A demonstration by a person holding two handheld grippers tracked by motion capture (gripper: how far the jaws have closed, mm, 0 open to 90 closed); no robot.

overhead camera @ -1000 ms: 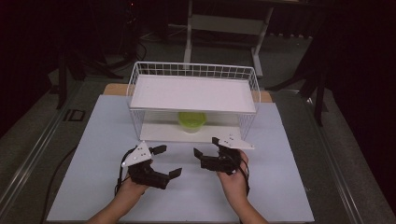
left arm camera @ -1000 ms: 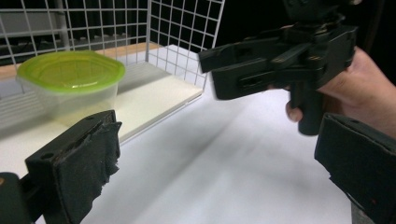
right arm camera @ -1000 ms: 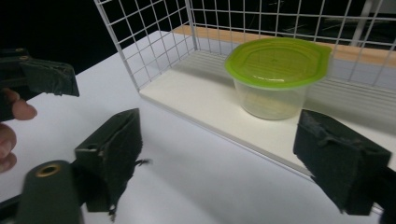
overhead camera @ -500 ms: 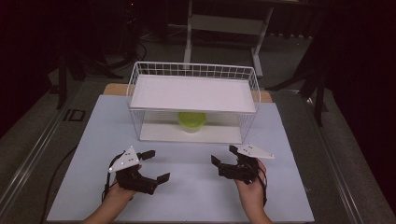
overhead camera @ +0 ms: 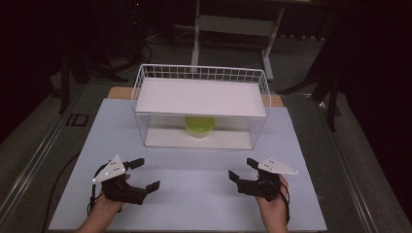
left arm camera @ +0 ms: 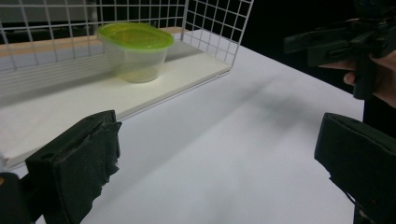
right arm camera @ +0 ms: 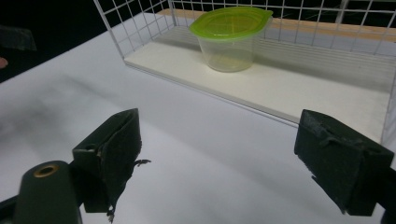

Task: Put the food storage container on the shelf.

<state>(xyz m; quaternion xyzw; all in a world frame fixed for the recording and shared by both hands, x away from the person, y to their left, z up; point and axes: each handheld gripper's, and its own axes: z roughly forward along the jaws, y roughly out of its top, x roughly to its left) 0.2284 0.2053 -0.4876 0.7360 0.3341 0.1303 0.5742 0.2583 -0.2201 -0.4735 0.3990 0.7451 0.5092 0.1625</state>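
A clear plastic tub with a lime green lid stands on the lower shelf of a white wire rack, near its middle. My left gripper is open over the white table at the near left, with nothing between its jaws. At the near right my right gripper is open too, empty, and it appears far off in the left gripper view. Both point toward the rack, well short of it.
The rack's upper shelf is a bare white board with a wire rim around it. The white tabletop lies between the grippers and the rack. A dark floor and a metal stand lie beyond the table.
Both grippers have drawn back from the rack toward the near edge and spread apart, the left one leftward and the right one rightward. The tub has not moved.
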